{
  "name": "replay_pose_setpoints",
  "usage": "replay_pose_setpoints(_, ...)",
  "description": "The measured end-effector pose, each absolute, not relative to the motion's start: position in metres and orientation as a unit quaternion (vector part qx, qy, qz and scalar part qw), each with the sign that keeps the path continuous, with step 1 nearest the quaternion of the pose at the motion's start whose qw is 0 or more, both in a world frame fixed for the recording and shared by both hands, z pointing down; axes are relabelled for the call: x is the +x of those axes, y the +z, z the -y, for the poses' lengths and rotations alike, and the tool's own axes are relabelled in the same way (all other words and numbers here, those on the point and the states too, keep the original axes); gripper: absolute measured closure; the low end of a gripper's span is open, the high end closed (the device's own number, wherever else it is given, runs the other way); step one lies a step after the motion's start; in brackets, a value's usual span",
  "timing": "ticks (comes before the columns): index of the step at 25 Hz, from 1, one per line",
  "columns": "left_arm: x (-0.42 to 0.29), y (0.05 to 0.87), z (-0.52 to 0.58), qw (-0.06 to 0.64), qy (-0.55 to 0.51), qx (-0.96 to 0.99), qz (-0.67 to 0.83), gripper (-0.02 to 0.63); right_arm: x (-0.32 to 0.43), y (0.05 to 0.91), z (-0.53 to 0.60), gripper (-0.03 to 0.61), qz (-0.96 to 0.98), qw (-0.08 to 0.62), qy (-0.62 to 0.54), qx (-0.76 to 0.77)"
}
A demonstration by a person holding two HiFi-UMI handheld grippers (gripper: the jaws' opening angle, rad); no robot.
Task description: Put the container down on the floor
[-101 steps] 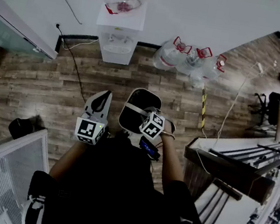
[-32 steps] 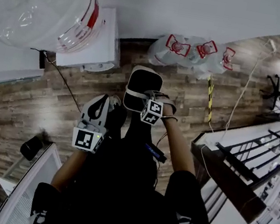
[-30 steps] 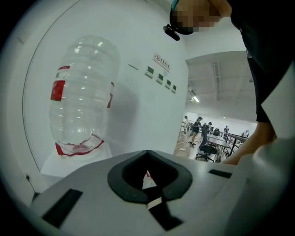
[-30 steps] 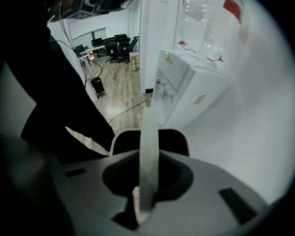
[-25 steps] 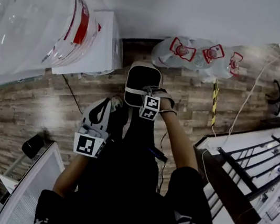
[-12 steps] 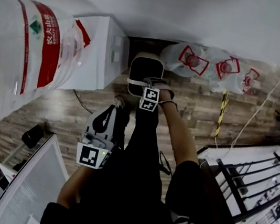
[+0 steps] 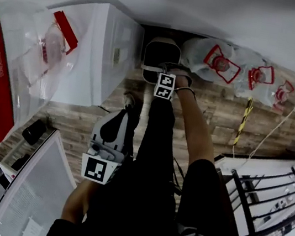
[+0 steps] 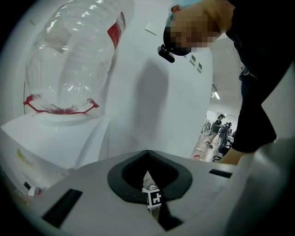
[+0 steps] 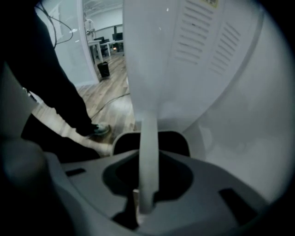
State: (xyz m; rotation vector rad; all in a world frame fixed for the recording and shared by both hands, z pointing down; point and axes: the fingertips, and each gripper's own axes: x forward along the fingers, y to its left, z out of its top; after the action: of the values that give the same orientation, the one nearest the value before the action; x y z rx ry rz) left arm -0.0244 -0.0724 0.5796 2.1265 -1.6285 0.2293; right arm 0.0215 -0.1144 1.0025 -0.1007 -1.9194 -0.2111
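Right tool (image 9: 146,203) is clenched on the white handle (image 9: 149,152) of the dark container (image 7: 162,52), top centre of the head view, between the water dispenser (image 7: 105,51) and the lying water bottles (image 7: 218,62). Floor contact cannot be confirmed. Left tool (image 8: 148,184) is closed on nothing, beside the person's leg (image 7: 158,139).

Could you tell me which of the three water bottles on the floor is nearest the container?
The leftmost one, just right of the container; the other two sit farther along the wall.
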Motion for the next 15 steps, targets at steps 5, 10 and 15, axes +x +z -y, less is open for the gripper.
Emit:
replay_pose_setpoints(5,-0.027,0.607,0.071,0.236,0.082,0.762,0.597,0.588,0.003,1.032,0.126,0.502,0.823,0.559,-0.089,-0.051)
replay_pose_setpoints(10,-0.034,0.626,0.067,0.252,0.085,0.757,0.596,0.588,-0.012,1.055,0.136,0.502,0.826,0.556,-0.08,-0.048)
replay_pose_setpoints(15,-0.042,0.639,0.065,0.257,0.086,0.755,0.596,0.588,-0.03,1.073,0.144,0.502,0.829,0.552,-0.074,-0.04)
